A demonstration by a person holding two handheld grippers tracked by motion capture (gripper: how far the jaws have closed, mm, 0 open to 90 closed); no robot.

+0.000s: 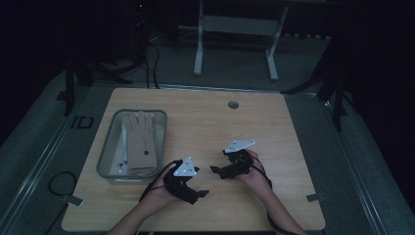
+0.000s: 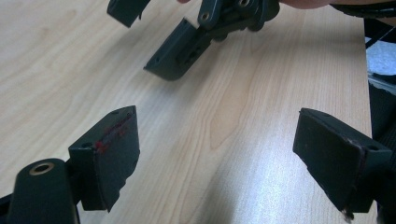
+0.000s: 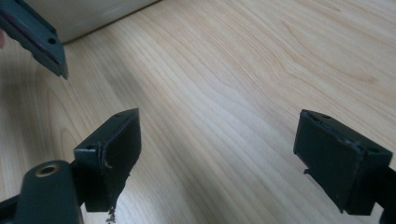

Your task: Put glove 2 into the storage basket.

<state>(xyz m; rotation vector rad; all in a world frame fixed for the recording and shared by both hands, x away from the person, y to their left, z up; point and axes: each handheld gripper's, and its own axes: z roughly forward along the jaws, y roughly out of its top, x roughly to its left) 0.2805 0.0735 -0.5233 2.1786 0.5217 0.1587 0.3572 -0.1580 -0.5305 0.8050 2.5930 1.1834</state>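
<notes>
A: The room is sitting dark around a pale wood table (image 1: 205,122); a desk frame (image 1: 235,34) is standing behind it.

B: And the work?

A: Nothing is looking started. The gloves (image 1: 139,142) are lying stacked in the tray (image 1: 105,164) at the table's left, untouched.

B: The grippers?

A: The left gripper (image 1: 198,193) and right gripper (image 1: 215,170) are hovering near each other beside the tray, jaws spread wide, gripping nothing. Reaching into the tray is probably coming next.

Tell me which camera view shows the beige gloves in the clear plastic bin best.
The high view: the beige fabric gloves lie flat in the clear rectangular plastic bin at the table's left. In the right gripper view a pale strip at the top left may be the bin's wall; no gloves can be made out there.
</notes>
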